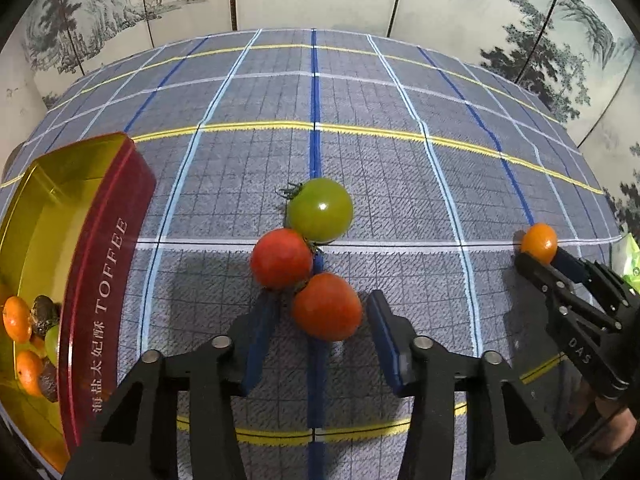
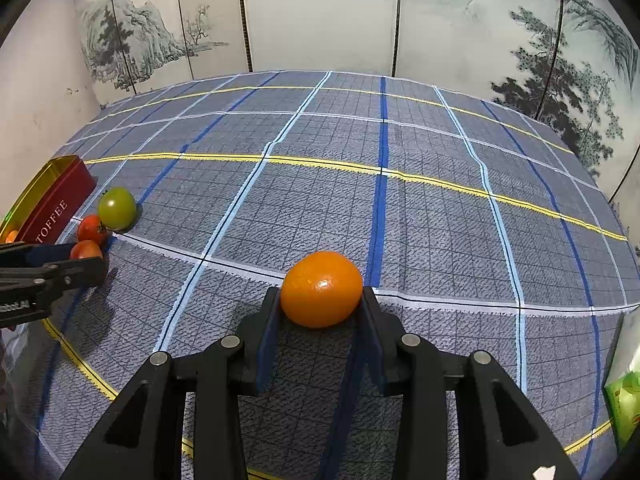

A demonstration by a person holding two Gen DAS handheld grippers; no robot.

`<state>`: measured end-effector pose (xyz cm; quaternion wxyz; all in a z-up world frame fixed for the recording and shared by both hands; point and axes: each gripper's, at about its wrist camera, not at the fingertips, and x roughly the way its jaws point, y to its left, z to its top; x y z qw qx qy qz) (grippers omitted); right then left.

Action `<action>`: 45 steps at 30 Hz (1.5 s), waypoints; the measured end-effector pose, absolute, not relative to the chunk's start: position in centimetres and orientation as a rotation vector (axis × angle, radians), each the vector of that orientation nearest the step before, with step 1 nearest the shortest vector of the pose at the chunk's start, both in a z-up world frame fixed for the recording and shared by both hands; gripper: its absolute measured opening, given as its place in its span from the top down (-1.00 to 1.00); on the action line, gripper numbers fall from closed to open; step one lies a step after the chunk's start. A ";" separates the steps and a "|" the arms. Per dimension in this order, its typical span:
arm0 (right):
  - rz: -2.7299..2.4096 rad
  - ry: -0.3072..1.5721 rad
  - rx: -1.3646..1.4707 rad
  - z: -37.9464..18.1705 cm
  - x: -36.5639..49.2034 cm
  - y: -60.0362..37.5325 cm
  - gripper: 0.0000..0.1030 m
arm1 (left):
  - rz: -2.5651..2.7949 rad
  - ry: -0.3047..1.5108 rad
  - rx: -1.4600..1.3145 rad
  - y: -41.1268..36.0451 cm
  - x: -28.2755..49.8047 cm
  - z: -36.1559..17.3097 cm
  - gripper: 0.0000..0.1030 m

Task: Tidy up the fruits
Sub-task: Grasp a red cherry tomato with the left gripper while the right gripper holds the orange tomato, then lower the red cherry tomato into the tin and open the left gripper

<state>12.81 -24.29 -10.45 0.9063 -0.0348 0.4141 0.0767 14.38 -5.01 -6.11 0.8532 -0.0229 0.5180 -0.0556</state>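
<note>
The fingers of the left gripper (image 1: 320,316) stand apart around the nearest red tomato (image 1: 327,306), not pressing it; a second red tomato (image 1: 281,258) and a green tomato (image 1: 320,209) lie just beyond the fingertips, the toffee tin (image 1: 104,264) to their left. The right gripper (image 2: 321,300) fingers are clamped on a small orange (image 2: 321,289).

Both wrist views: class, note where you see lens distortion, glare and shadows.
Left wrist view: tablecloth lines bow outward, a glare spot sits on the green tomato, shadows fall beneath the left hand-held gripper. Right wrist view: same bowing, corners darkened, a highlight on the orange fruit.
</note>
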 end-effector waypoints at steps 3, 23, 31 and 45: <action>0.158 0.855 -0.072 -10.4 12.8 -24.3 0.29 | -0.125 1.085 -0.033 -5.1 14.1 -6.2 0.28; 0.153 0.856 -0.083 -10.5 12.8 -24.2 0.29 | -0.084 1.049 -0.002 -1.6 10.9 -3.9 0.31; 0.152 0.855 -0.086 -10.4 12.8 -24.2 0.29 | -0.028 1.003 0.012 1.0 9.7 -2.0 0.31; 0.151 0.856 -0.086 -10.4 12.8 -24.2 0.29 | 0.102 0.924 0.008 7.1 7.9 0.4 0.31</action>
